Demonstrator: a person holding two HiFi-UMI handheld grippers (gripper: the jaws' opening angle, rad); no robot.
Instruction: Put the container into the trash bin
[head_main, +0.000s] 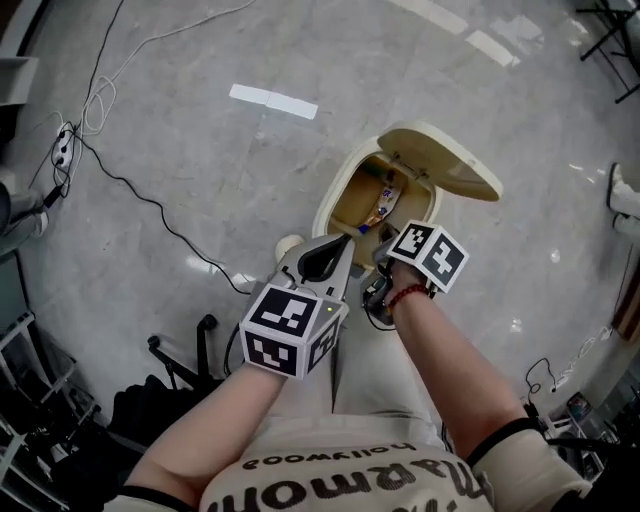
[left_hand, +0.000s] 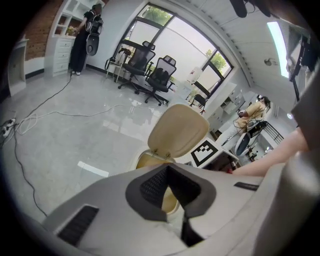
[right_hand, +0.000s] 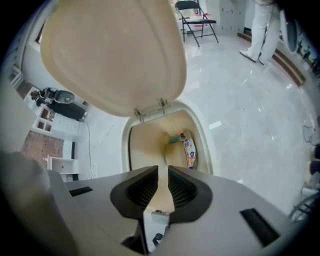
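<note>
The container (right_hand: 189, 150) was seen inside the trash bin (head_main: 336, 196), against its right inner wall. Its long axis was laid near to far along that wall; the leading end could not be told.

The right gripper (right_hand: 162, 174) was held over the mouth, fingers narrowly parted and empty. The left gripper (left_hand: 167, 172) was held with tips together, empty.

Risk, as judged: the raised lid (head_main: 452, 165) could be struck on withdrawal.

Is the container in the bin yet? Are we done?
Nearly done. A colourful container already lies inside the trash bin. Nothing is in hand: the right gripper hangs above the bin, jaws slightly apart and empty; the left gripper is shut on nothing. The lid stands open, so closing it may be all that's left.
</note>
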